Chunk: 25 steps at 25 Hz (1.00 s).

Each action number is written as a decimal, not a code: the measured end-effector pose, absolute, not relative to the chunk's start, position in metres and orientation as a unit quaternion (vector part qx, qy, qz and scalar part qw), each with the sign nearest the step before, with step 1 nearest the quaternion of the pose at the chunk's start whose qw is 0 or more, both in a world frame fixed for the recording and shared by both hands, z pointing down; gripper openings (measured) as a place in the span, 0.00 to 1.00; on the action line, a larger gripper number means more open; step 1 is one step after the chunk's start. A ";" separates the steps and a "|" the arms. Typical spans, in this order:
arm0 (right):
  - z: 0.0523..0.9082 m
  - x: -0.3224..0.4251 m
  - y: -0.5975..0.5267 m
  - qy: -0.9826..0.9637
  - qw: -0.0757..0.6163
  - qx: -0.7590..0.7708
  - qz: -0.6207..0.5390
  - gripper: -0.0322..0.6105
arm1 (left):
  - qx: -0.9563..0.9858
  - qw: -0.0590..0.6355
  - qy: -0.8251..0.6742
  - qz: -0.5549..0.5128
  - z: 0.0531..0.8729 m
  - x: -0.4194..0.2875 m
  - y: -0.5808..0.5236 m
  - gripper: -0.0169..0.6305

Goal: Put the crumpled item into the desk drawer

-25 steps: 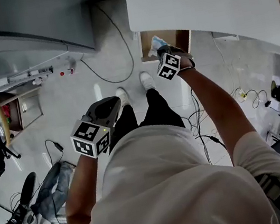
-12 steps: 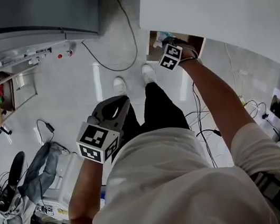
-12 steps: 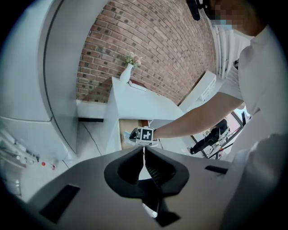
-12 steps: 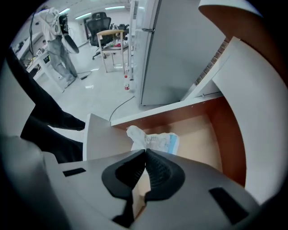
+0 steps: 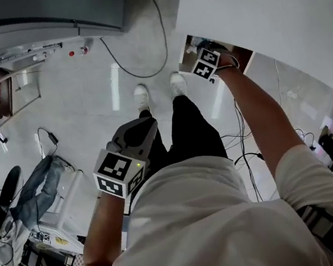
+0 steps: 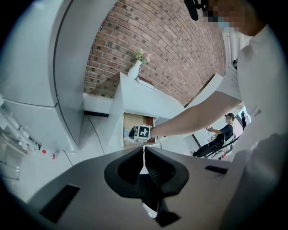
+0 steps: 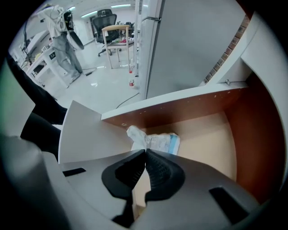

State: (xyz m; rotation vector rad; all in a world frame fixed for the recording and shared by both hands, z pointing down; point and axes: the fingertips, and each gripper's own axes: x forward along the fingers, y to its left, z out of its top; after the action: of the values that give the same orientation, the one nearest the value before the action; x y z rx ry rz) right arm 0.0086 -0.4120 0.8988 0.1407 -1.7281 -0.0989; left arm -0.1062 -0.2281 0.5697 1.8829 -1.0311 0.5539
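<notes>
Crumpled item (image 7: 155, 140) | in drawer (image 7: 209, 134) | just beyond right claw (image 7: 145, 152), perhaps touching

Office-lab by the look: swivel chair (image 7: 107, 19), loose floor cables (image 5: 137, 77), white surface (image 5: 259, 4), brick wall (image 6: 162, 45).

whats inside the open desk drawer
A crumpled white-and-blue wrapper, pinched at the tips of the right gripper's closed jaws, over the drawer's wooden bottom. The gripper's body covers the drawer's near part.
</notes>
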 end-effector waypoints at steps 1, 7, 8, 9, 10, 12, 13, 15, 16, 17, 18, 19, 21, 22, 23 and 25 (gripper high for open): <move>0.899 0.011 -0.410 -0.758 0.648 0.059 -0.043 0.10 | 0.758 0.447 -0.419 0.223 0.568 -0.105 -0.225 0.07; 0.910 0.009 -0.403 -0.756 0.652 0.045 -0.041 0.10 | 0.747 0.453 -0.435 0.220 0.572 -0.108 -0.214 0.07; 0.911 0.008 -0.402 -0.756 0.652 0.042 -0.039 0.10 | 0.746 0.453 -0.436 0.221 0.573 -0.107 -0.213 0.07; 0.910 0.008 -0.401 -0.757 0.651 0.040 -0.036 0.10 | 0.745 0.452 -0.437 0.222 0.574 -0.105 -0.211 0.07; 0.909 0.008 -0.400 -0.758 0.650 0.039 -0.032 0.13 | 0.744 0.452 -0.439 0.223 0.574 -0.103 -0.210 0.07; 0.909 0.008 -0.399 -0.762 0.646 0.035 -0.028 0.15 | 0.743 0.451 -0.442 0.222 0.574 -0.100 -0.210 0.07; 0.908 0.007 -0.399 -0.764 0.644 0.033 -0.028 0.15 | 0.742 0.450 -0.444 0.222 0.574 -0.099 -0.212 0.07; 0.905 0.006 -0.399 -0.768 0.639 0.032 -0.030 0.15 | 0.744 0.445 -0.447 0.221 0.572 -0.097 -0.215 0.07; 0.901 0.006 -0.399 -0.769 0.637 0.033 -0.031 0.15 | 0.745 0.443 -0.448 0.221 0.569 -0.096 -0.215 0.07; 0.896 0.006 -0.399 -0.771 0.635 0.037 -0.030 0.14 | 0.746 0.440 -0.448 0.220 0.565 -0.095 -0.215 0.07; 0.890 0.007 -0.398 -0.774 0.631 0.042 -0.027 0.14 | 0.748 0.438 -0.448 0.219 0.561 -0.094 -0.216 0.07; 0.883 0.008 -0.398 -0.777 0.628 0.047 -0.023 0.14 | 0.749 0.437 -0.448 0.218 0.556 -0.094 -0.216 0.07; 0.868 0.008 -0.396 -0.783 0.619 0.055 -0.016 0.13 | 0.753 0.431 -0.447 0.218 0.549 -0.093 -0.218 0.07; 0.860 0.009 -0.395 -0.787 0.614 0.059 -0.012 0.12 | 0.755 0.427 -0.446 0.218 0.545 -0.093 -0.219 0.07; 0.852 0.010 -0.394 -0.791 0.609 0.063 -0.008 0.11 | 0.758 0.423 -0.445 0.218 0.541 -0.092 -0.220 0.07; 0.835 0.012 -0.389 -0.799 0.596 0.077 0.005 0.10 | 0.765 0.415 -0.442 0.218 0.532 -0.092 -0.222 0.07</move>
State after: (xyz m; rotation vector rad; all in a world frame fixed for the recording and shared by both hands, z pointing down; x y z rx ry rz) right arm 0.0124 -0.3895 0.8351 0.1779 -1.8565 0.0108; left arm -0.0915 -0.2218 0.5320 1.9211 -1.1111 0.5465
